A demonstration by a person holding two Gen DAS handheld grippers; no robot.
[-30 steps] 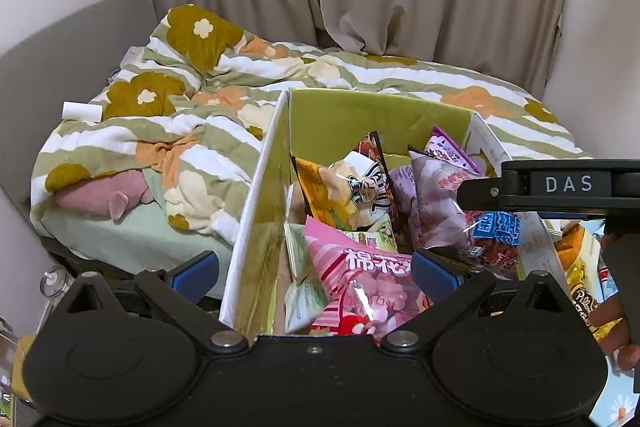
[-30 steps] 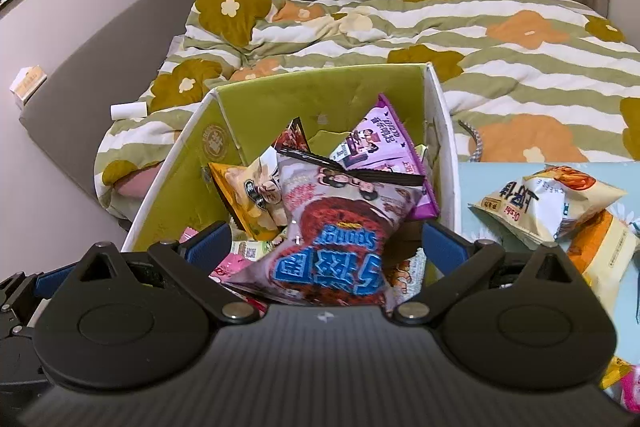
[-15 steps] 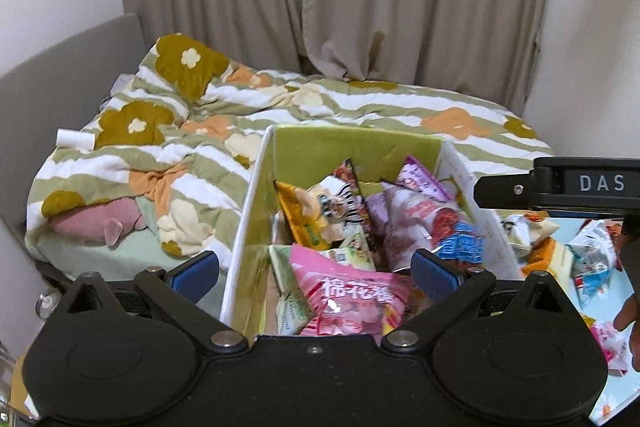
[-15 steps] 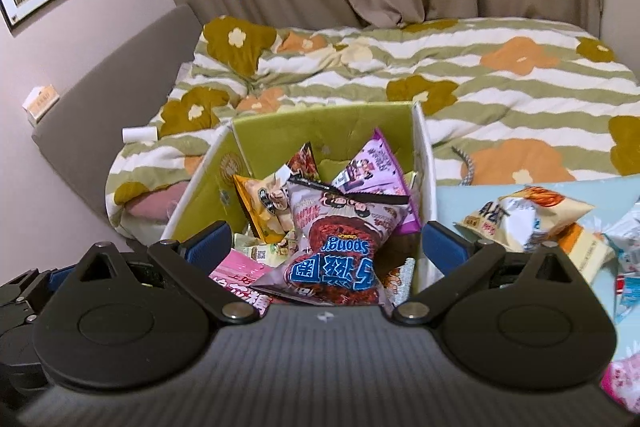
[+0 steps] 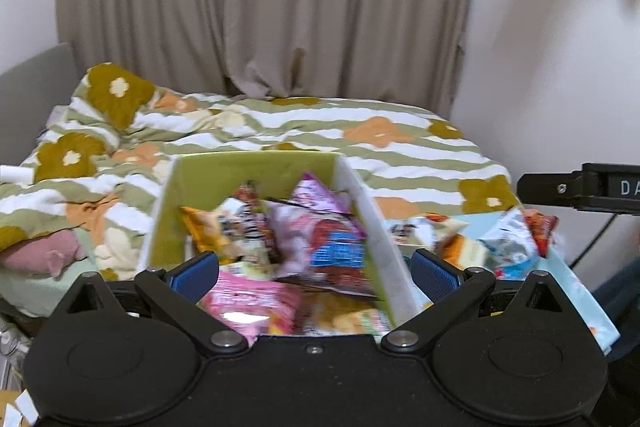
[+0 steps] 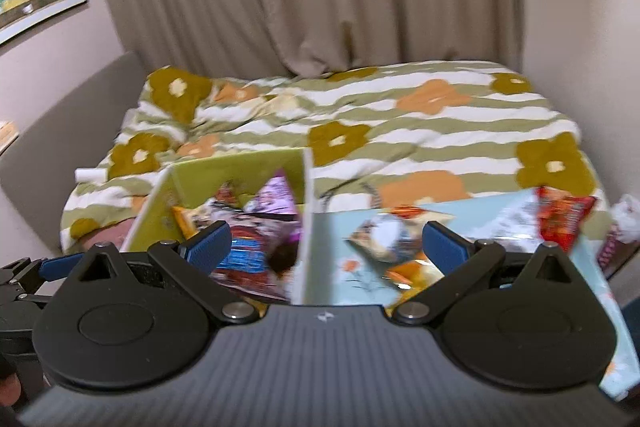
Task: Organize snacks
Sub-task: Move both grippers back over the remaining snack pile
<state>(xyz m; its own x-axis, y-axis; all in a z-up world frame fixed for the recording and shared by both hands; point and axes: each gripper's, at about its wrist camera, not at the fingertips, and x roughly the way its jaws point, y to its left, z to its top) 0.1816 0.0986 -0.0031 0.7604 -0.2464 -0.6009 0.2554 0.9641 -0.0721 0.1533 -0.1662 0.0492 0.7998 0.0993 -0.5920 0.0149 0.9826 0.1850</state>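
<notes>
Snack packets, loose lot: several piled in green box [image 5: 256,167], among them pink bag [image 5: 248,301] nearest the camera and purple bag [image 6: 276,199] upright at the rear; more lie on light-blue tabletop [image 6: 348,231] beside the box, including red packet [image 6: 564,215] and white-and-orange packet [image 6: 394,233]. Handling, judged: light, air-filled, crinkly film, slippery, contents crushable; best taken by a flat sealed edge. Left gripper [image 5: 314,271] and right gripper [image 6: 326,247]: both spread wide, empty, above the box.
</notes>
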